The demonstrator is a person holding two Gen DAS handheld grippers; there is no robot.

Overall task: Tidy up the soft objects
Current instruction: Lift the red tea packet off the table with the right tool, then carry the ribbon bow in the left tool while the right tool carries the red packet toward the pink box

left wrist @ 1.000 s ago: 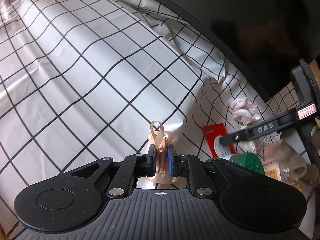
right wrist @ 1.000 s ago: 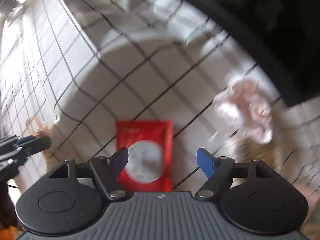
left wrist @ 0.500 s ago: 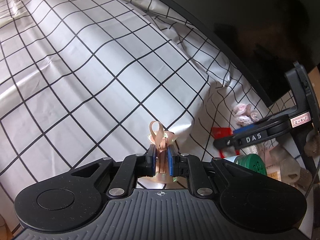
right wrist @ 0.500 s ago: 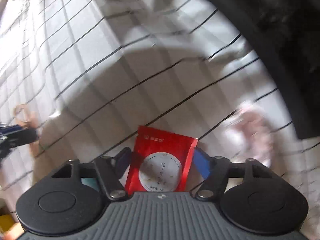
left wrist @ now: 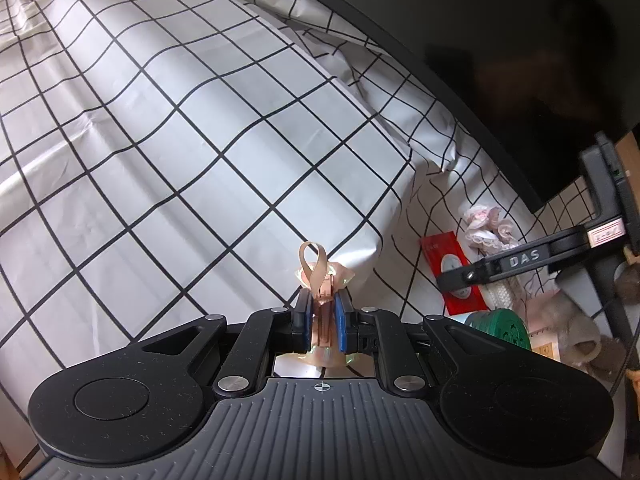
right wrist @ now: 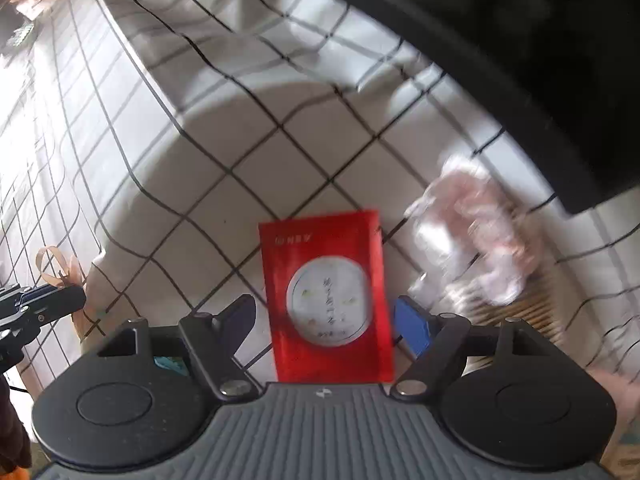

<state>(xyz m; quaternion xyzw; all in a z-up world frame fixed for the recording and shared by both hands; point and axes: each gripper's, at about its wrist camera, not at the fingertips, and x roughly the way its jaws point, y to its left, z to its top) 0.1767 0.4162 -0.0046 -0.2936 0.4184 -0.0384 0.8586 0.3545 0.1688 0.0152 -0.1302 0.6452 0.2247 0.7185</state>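
Note:
My left gripper (left wrist: 323, 300) is shut on a small pink pouch with a ribbon loop (left wrist: 316, 272), held above the checked cloth. It also shows at the left edge of the right wrist view (right wrist: 56, 272). My right gripper (right wrist: 326, 314) is open, its fingers on either side of a red packet (right wrist: 326, 296) that lies on the cloth; I cannot tell whether they touch it. The packet also shows in the left wrist view (left wrist: 448, 256). A pink frilly soft item (right wrist: 480, 232) lies to the right of the packet, also in the left wrist view (left wrist: 486, 226).
A white cloth with a black grid (left wrist: 180, 140) covers the surface. A black monitor (left wrist: 500, 60) stands behind. A green round lid (left wrist: 500, 328) and pale cups (left wrist: 576, 328) sit at the right. A beige ribbed item (right wrist: 520, 312) lies under the frilly item.
My right gripper drew back a little, so the red packet sits further between its fingers' tips. My left gripper moved slightly, still holding the pouch.

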